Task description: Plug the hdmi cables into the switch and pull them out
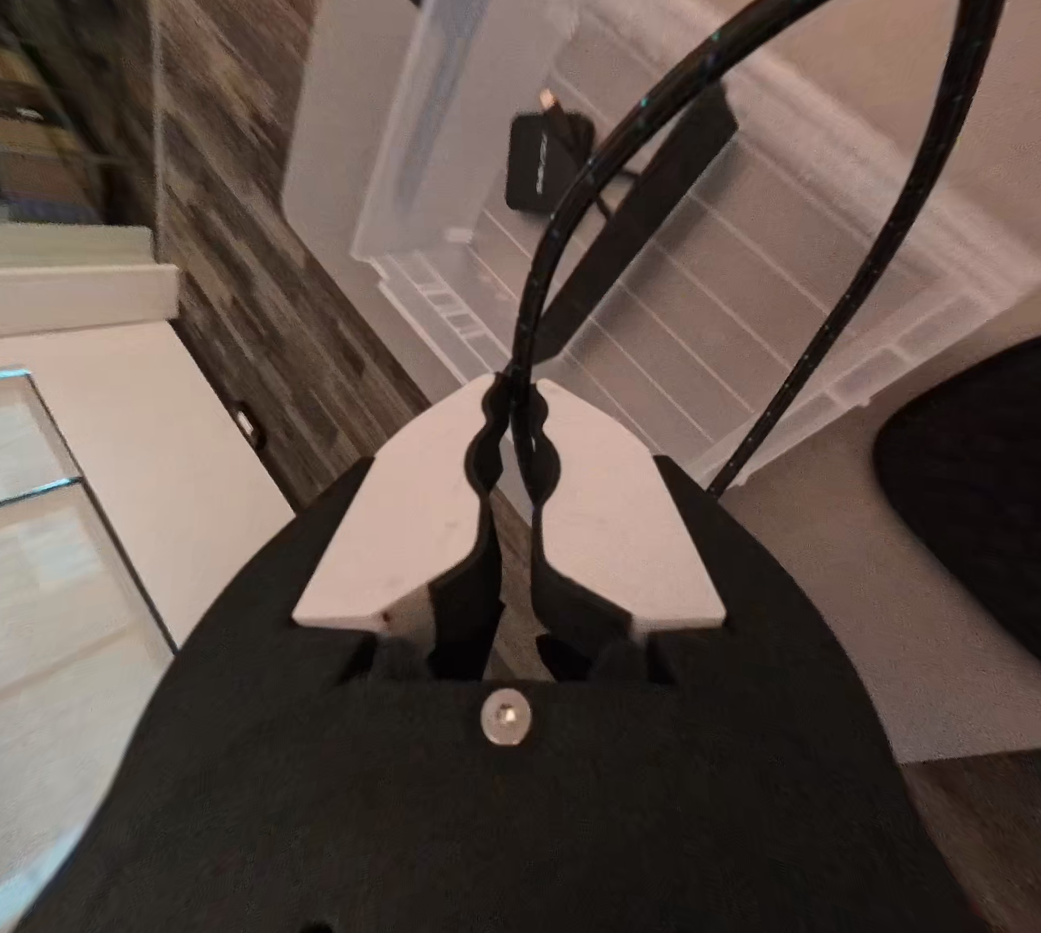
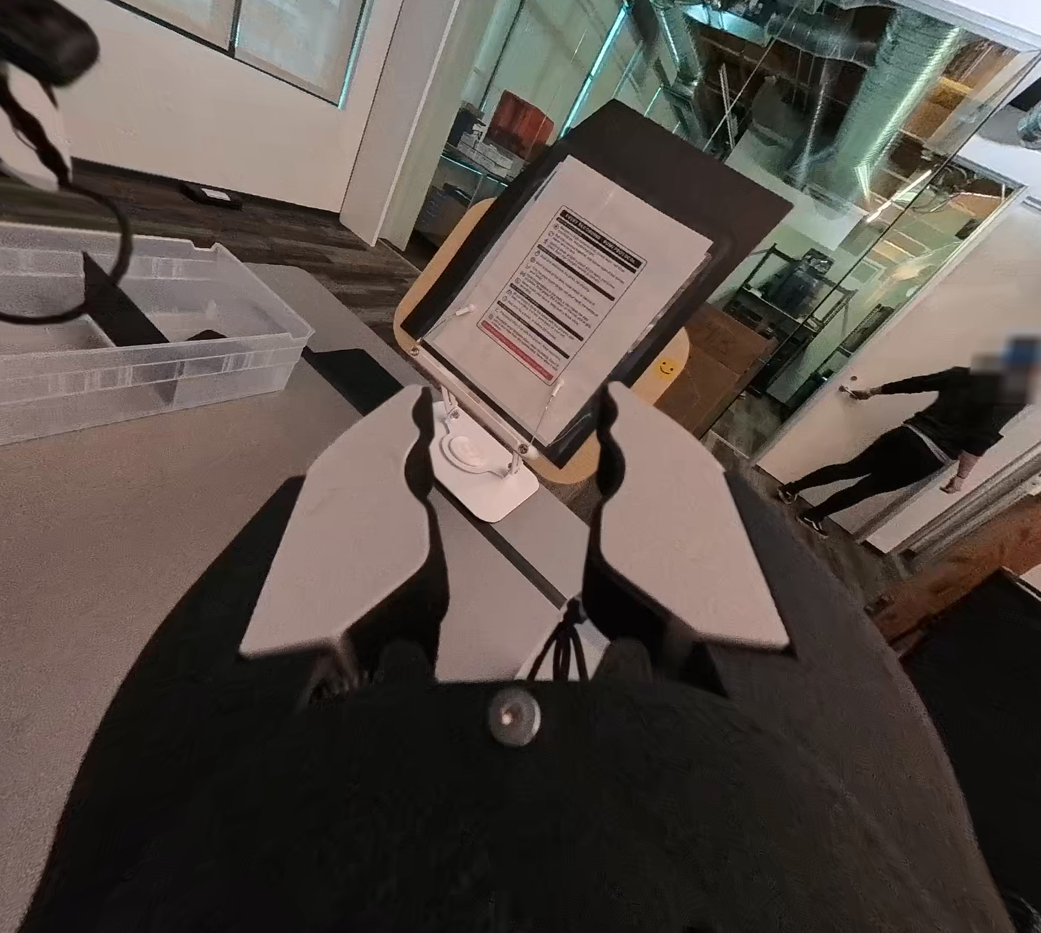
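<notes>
My left gripper (image 1: pixel 515 382) is shut on a black braided HDMI cable (image 1: pixel 711 47), held in the air. The cable arches up from the fingertips, loops over and drops to the right. Behind it a small black box, the switch (image 1: pixel 543 162), lies in a clear plastic bin (image 1: pixel 428 286), with a metal-tipped plug at its far edge. My right gripper (image 2: pixel 512 416) is open and empty above the grey table (image 2: pixel 112 511). The right wrist view shows the left gripper (image 2: pixel 39 44) at the upper left, with the cable (image 2: pixel 121 252) hanging into the bin (image 2: pixel 169 359).
A paper sheet on a white stand (image 2: pixel 557 297) stands on the table just beyond my right gripper. A black divider (image 1: pixel 648 230) crosses the bin. More thin black cable (image 2: pixel 563 647) lies under my right gripper. A person (image 2: pixel 912 433) stands at a door, far right.
</notes>
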{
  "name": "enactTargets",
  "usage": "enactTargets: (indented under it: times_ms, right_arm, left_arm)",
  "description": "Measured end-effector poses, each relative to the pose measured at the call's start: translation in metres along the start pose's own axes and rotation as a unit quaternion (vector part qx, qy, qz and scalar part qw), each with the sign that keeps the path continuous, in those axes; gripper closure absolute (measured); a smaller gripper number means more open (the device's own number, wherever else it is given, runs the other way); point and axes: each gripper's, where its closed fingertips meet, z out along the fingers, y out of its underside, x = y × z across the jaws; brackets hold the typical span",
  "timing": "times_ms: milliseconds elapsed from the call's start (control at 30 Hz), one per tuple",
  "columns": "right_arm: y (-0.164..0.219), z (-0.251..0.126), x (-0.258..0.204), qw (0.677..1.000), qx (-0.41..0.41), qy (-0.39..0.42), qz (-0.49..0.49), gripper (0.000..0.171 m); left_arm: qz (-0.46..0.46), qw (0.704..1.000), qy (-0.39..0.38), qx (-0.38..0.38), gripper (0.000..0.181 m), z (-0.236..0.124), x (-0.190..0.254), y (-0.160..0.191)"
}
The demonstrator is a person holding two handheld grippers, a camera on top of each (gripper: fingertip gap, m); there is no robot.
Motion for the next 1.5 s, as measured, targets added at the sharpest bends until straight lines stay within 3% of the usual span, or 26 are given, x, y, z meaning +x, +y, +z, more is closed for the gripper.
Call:
enactTargets:
  times_ms: [100,200,333,433,567,733,800,900,967,1033,1100,1200,1300,1433,1500]
  right_arm:
    - [-0.002,-0.004,0.005,1.000,0.003,0.006,0.009,0.115]
    - [-0.005,-0.008,0.008,1.000,0.008,0.013,0.009,0.115]
    - [-0.006,-0.012,0.005,1.000,0.007,0.008,0.002,0.115]
    - [-0.004,-0.012,0.005,1.000,0.001,0.010,-0.002,0.114]
    - [0.001,-0.013,0.010,1.000,-0.004,0.012,0.000,0.114]
    - [0.005,-0.013,0.018,1.000,-0.007,0.018,0.000,0.114]
    - [0.006,-0.015,0.021,1.000,-0.008,0.021,-0.001,0.114]
    - [0.004,-0.019,0.027,0.999,-0.006,0.031,-0.005,0.113]
    - [0.001,-0.023,0.031,0.999,0.002,0.038,-0.004,0.114]
    - [-0.003,-0.026,0.035,0.999,0.014,0.042,0.002,0.114]
    - [-0.005,-0.025,0.041,0.999,0.024,0.047,0.009,0.114]
    - [-0.002,-0.022,0.047,0.998,0.026,0.052,0.019,0.114]
    - [0.005,-0.021,0.053,0.998,0.017,0.056,0.024,0.114]
    - [0.013,-0.024,0.061,0.997,0.004,0.069,0.032,0.114]
    - [0.015,-0.025,0.063,0.997,0.002,0.073,0.031,0.114]
  left_arm:
    - [0.007,0.993,0.007,0.117,0.174,-0.079,0.017,-0.055]
    - [0.074,0.986,0.046,0.143,0.174,-0.095,0.076,-0.113]
    - [0.135,0.980,0.101,0.107,0.174,-0.032,0.167,-0.177]
    - [0.128,0.976,0.145,0.096,0.174,0.018,0.207,-0.215]
    - [0.125,0.969,0.200,0.069,0.174,0.064,0.243,-0.235]
    - [0.093,0.957,0.263,0.078,0.172,0.093,0.261,-0.238]
    - [0.064,0.957,0.264,0.105,0.153,0.087,0.246,-0.238]
    - [-0.004,0.951,0.243,0.190,0.127,0.053,0.181,-0.230]
    - [-0.074,0.941,0.213,0.253,0.128,0.028,0.114,-0.210]
    - [-0.150,0.940,0.150,0.269,0.136,0.032,0.040,-0.174]
    - [-0.193,0.952,0.146,0.187,0.140,0.067,0.000,-0.127]
    - [-0.219,0.952,0.211,0.027,0.142,0.136,0.002,-0.076]
    - [-0.226,0.942,0.247,-0.027,0.139,0.177,0.020,-0.065]
    - [-0.185,0.957,0.206,-0.086,0.137,0.208,0.025,-0.057]
    - [-0.193,0.953,0.224,-0.064,0.149,0.208,0.028,-0.068]
